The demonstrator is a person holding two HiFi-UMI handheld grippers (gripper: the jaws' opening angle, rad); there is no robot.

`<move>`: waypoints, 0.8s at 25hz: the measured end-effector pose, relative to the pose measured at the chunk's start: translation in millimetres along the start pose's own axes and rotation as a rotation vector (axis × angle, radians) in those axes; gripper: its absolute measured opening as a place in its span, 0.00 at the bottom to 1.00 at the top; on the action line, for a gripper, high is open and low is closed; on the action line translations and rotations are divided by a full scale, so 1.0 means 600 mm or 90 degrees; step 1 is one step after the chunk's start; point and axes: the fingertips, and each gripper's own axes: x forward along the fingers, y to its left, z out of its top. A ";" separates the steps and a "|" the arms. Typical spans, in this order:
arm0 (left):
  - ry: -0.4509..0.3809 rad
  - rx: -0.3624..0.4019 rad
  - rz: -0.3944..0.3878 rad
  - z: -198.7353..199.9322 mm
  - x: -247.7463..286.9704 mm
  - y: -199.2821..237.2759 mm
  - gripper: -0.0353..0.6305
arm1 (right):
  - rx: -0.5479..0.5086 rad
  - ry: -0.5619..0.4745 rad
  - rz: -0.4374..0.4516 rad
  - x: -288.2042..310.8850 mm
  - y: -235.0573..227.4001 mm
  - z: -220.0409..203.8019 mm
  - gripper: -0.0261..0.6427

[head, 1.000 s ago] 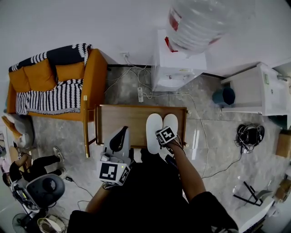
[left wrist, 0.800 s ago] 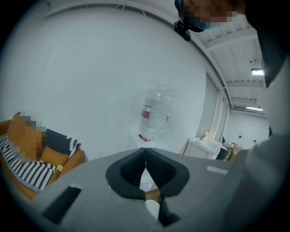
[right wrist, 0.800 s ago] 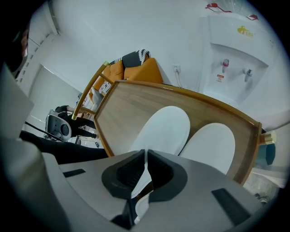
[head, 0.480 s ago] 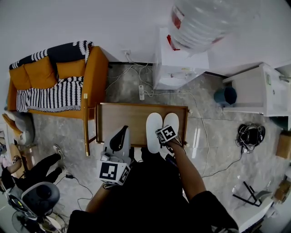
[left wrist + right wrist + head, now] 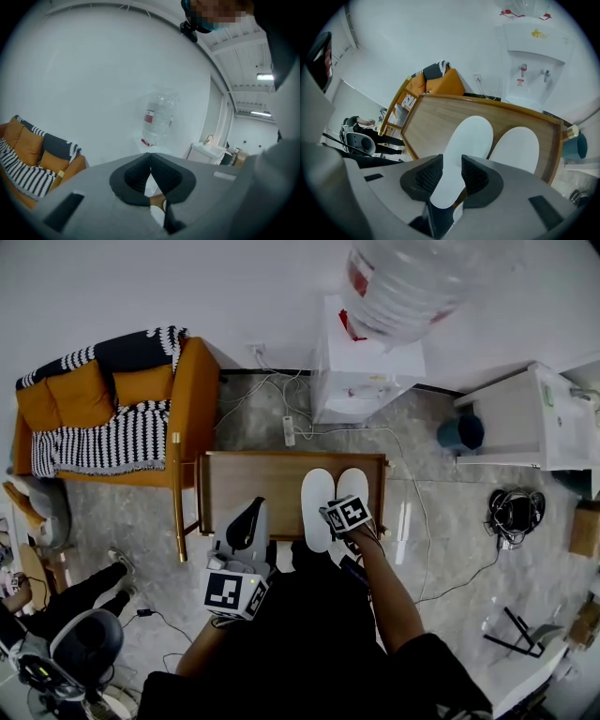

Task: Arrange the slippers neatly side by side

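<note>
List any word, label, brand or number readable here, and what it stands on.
Nothing reads clearly.
Bottle label: red and white, print too blurred.
Dispenser logo, yellow: too small to read.
Tap sticker, red and white: too small.
Marker cubes: square patterns only, no words.

Orange sofa (image 5: 112,418), water dispenser (image 5: 366,371), grey marbled floor (image 5: 441,521).

Head view: high overhead, facing steeply down, far off; wooden table (image 5: 253,486) mid-frame.
Left gripper view: low, facing nearly level toward the wall, water bottle (image 5: 157,117) and sofa (image 5: 33,159).
Right gripper view: close over the table's near edge, tilted down.
It shares the table, slippers (image 5: 471,136), sofa and water dispenser (image 5: 529,70) with the head view.
</note>
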 end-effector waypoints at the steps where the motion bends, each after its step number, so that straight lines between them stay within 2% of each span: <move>1: -0.002 0.001 -0.005 0.002 -0.003 -0.001 0.08 | 0.003 -0.012 -0.003 -0.009 0.004 0.004 0.19; 8: -0.017 0.013 -0.038 0.016 -0.019 -0.003 0.08 | -0.033 -0.097 -0.050 -0.092 0.041 0.045 0.19; 13: -0.029 0.020 -0.056 0.026 -0.030 -0.003 0.08 | -0.016 -0.195 -0.069 -0.165 0.078 0.074 0.19; 20: -0.044 0.031 -0.069 0.039 -0.045 0.007 0.08 | -0.051 -0.345 -0.131 -0.285 0.156 0.119 0.16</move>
